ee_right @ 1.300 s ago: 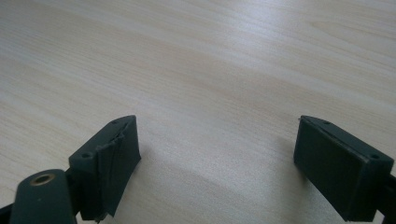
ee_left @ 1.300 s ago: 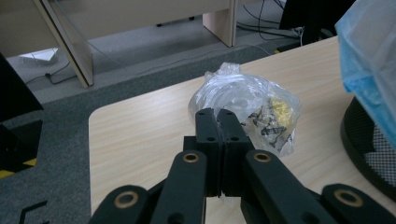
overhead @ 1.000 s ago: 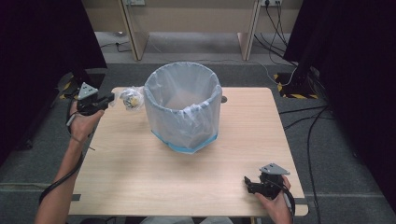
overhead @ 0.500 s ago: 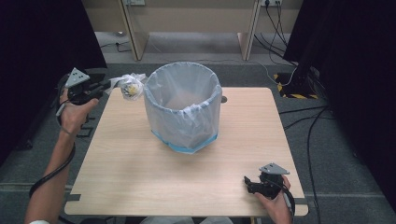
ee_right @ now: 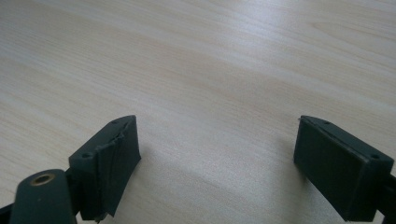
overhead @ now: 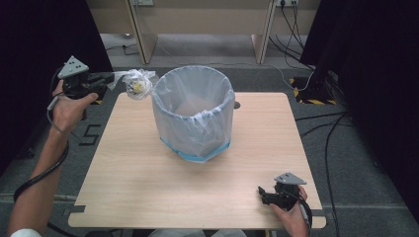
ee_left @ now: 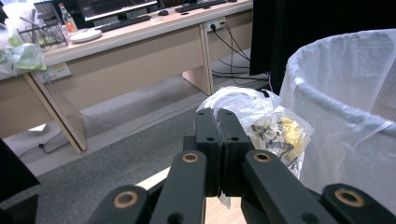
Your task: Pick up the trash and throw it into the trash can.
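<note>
A crumpled clear plastic bag (overhead: 136, 83) with yellow and dark scraps inside hangs in the air just left of the bin's rim. My left gripper (overhead: 109, 78) is shut on the bag's edge, held above the table's far left corner. In the left gripper view the jaws are pressed together on the plastic bag (ee_left: 268, 126), with the bin's lined wall close on the right. The bin (overhead: 193, 112) is round, lined with a white translucent bag, and stands at the middle back of the table. My right gripper (overhead: 261, 193) rests open low over the wood near the front right corner.
The light wooden table (overhead: 148, 187) has bare surface in front of the bin. Desk legs and cables lie on the grey floor behind and to the right. A black curtain hangs at the far left and right.
My left gripper has lifted the plastic bag up off the table's corner and carried it higher, beside the bin's rim. The right gripper has stayed still.
</note>
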A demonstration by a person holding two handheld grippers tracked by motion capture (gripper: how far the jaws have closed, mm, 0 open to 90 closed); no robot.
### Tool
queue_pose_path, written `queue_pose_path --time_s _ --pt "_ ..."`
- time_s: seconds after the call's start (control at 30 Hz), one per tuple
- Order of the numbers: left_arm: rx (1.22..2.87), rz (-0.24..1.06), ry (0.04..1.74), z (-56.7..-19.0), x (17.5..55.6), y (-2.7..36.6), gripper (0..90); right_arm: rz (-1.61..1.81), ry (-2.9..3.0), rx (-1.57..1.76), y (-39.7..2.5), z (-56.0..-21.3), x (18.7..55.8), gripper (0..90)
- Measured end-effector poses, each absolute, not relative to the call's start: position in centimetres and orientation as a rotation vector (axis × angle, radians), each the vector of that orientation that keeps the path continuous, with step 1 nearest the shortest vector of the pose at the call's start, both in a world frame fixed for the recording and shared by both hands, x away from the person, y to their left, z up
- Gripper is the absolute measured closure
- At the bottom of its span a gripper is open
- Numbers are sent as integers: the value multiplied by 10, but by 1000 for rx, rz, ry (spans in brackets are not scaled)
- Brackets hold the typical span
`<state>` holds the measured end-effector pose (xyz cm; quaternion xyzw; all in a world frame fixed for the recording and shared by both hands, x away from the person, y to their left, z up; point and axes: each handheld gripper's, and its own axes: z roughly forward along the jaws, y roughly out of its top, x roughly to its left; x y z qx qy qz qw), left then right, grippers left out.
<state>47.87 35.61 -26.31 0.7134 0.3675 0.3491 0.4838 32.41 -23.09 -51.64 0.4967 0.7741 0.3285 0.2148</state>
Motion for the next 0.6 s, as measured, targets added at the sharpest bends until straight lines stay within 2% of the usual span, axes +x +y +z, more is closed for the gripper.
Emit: queue_pose_path --time_s 0.27,0.6 --pt "1738 874 836 -238 477 347 885 911 2147 1378 -231 -516 324 145" --pt "1746 875 745 -214 470 310 885 911 2147 1377 -231 -516 324 145"
